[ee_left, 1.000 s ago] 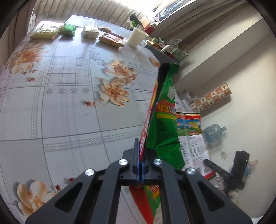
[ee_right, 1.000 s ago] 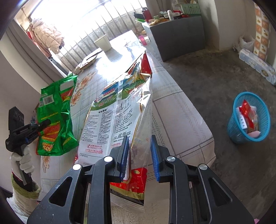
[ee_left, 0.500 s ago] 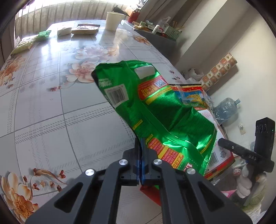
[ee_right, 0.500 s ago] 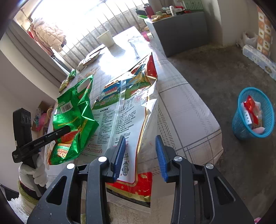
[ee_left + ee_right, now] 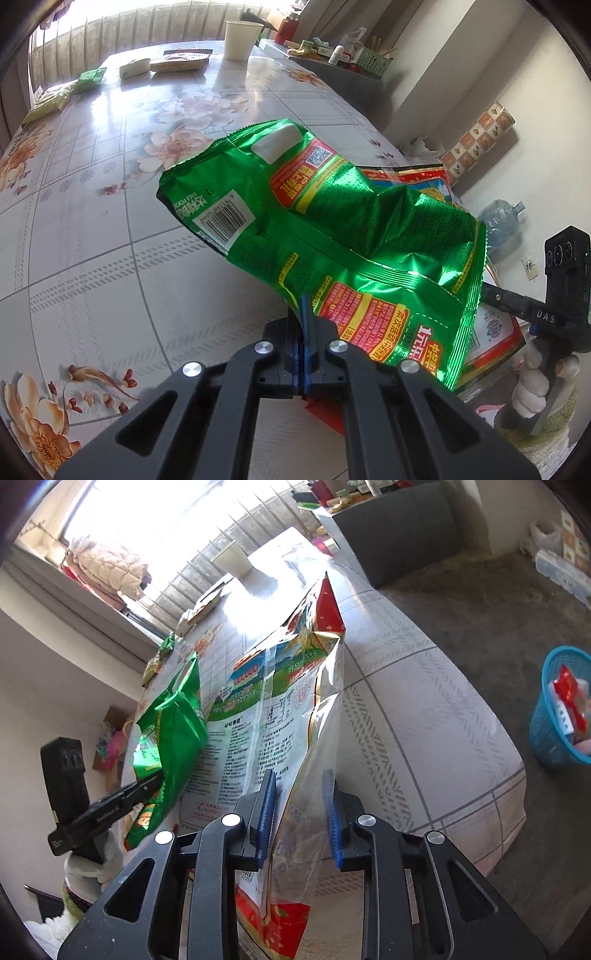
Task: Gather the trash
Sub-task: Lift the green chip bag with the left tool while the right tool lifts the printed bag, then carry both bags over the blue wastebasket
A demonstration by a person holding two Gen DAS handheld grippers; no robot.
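Note:
A crinkled green snack bag (image 5: 332, 229) hangs above the floral table (image 5: 92, 258), with my left gripper (image 5: 306, 306) shut on its lower edge. In the right wrist view the green bag (image 5: 177, 716) overlaps the left side of a large clear-and-white printed bag (image 5: 258, 709) with red ends. My right gripper (image 5: 299, 797) is closing on that large bag; a bunched fold of its near edge fills the gap between the blue pads (image 5: 264, 805), and the bag stands lifted off the table. Part of the large bag (image 5: 495, 328) shows beneath the green one.
A blue basket (image 5: 546, 734) holding wrappers stands on the floor to the right of the table. At the table's far end are a paper cup (image 5: 240, 38) and several packets (image 5: 181, 62). A water bottle (image 5: 498, 221) sits on the floor, and a grey counter (image 5: 399, 528) stands beyond.
The green bag swung from edge-on to broadside and moved over the large bag. The right jaws widened, letting the large bag lie flat, then narrowed on it again, and its edge rose.

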